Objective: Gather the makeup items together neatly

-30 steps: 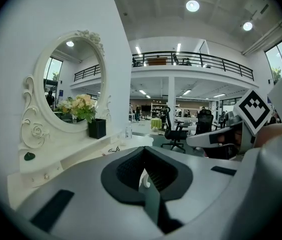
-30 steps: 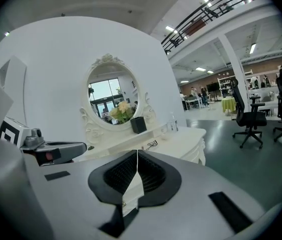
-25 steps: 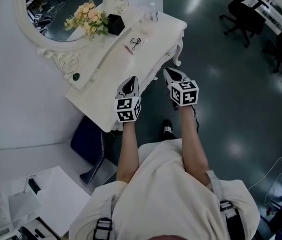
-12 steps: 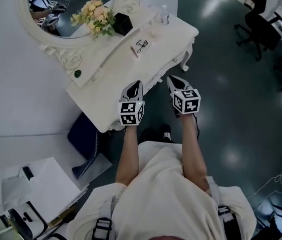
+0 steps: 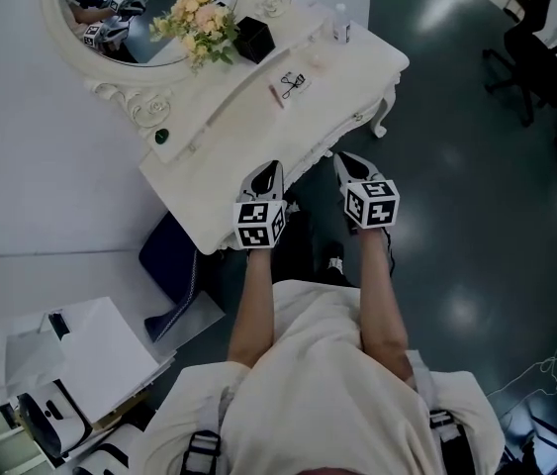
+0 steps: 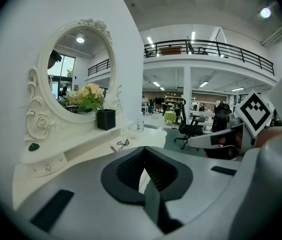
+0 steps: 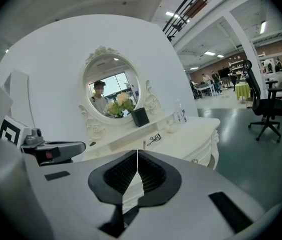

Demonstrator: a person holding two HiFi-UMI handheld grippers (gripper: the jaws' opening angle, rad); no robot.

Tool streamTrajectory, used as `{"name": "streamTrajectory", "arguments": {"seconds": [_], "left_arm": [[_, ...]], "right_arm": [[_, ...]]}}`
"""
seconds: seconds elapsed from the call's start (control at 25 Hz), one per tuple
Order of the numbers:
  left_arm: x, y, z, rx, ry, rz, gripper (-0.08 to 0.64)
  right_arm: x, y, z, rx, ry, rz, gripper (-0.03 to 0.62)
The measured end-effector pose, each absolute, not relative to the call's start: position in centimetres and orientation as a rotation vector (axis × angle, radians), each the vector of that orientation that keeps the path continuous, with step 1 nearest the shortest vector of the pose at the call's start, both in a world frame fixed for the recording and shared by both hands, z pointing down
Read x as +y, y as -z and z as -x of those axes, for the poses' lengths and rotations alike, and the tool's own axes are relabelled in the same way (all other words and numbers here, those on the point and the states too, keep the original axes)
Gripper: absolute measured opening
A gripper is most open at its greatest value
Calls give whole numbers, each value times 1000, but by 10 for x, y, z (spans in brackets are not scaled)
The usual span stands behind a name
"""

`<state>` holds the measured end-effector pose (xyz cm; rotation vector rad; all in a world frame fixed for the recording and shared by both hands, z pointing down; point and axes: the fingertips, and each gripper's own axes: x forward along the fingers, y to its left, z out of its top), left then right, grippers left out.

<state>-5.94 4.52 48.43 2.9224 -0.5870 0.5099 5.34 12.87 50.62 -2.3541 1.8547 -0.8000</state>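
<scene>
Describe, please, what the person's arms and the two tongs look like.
The left tongs and right tongs are pale grey, tapered shells with dark ribbed pads inside. Each carries a white cube printed with black square markers. The person wears a cream short-sleeved top with dark buckled straps.

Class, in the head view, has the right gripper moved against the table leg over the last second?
Yes. The right gripper has drawn away from the table leg, down-left in the picture, toward the person.
</scene>
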Motion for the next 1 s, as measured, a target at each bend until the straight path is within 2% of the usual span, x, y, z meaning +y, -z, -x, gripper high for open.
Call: {"name": "streamTrajectory", "arguments": {"seconds": [0.56,1.0], "left_arm": [[-9,-487,56,-647,-491,-2892,14],[-102,-494,49,-756,-454,-2821,14]], "right_arm": [[69,-508,-68,1926,811,2362,41],[-20,-516,-91,2011,852,2367,41]]}}
